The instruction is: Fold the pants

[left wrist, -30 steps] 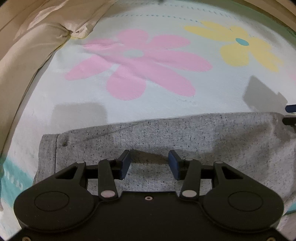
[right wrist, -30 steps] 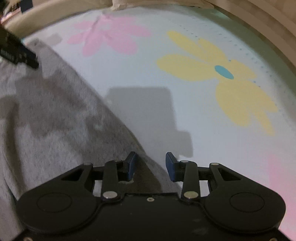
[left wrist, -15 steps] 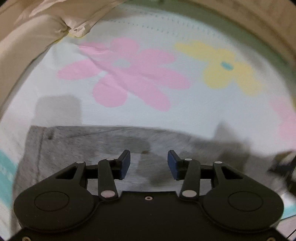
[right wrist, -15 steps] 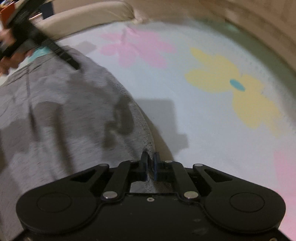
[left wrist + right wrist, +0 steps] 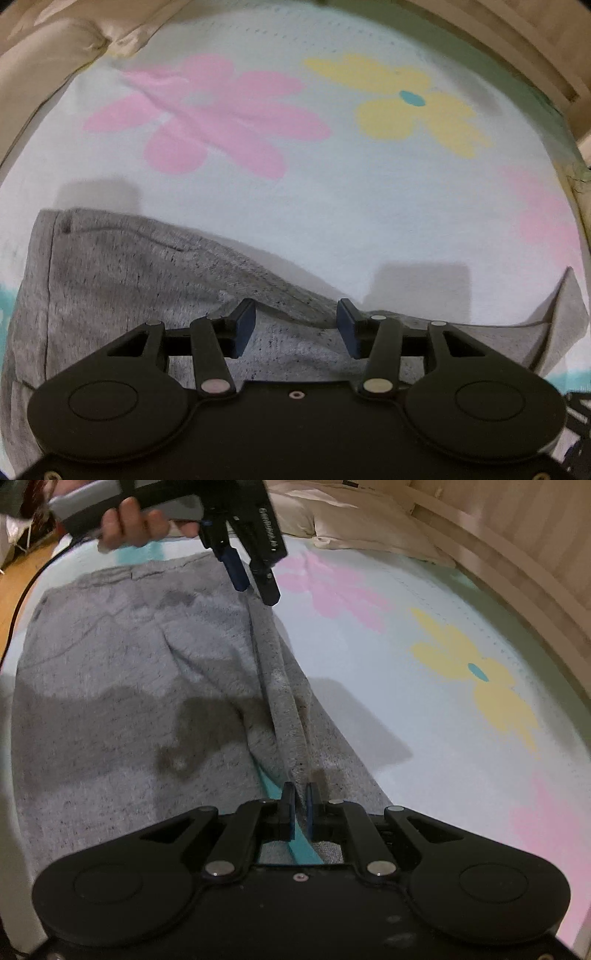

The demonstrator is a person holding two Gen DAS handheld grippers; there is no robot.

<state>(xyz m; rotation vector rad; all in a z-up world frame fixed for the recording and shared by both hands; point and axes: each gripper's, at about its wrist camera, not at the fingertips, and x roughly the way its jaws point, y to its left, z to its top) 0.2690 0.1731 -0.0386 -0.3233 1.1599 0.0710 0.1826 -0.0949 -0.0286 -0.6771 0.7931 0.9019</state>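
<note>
Right gripper has lifted the pants' pinched edge; left gripper wide.

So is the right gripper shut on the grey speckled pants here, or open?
Shut on them: the right gripper has its blue pads pinching a raised ridge of the grey speckled pants.

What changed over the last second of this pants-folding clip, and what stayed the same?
The right gripper closed its jaws on the edge of the grey pants and lifted it, pulling the edge into a taut raised ridge. The left gripper stayed open above the pants, grasping nothing. The flowered bedsheet and the rest of the pants still lie flat.
</note>
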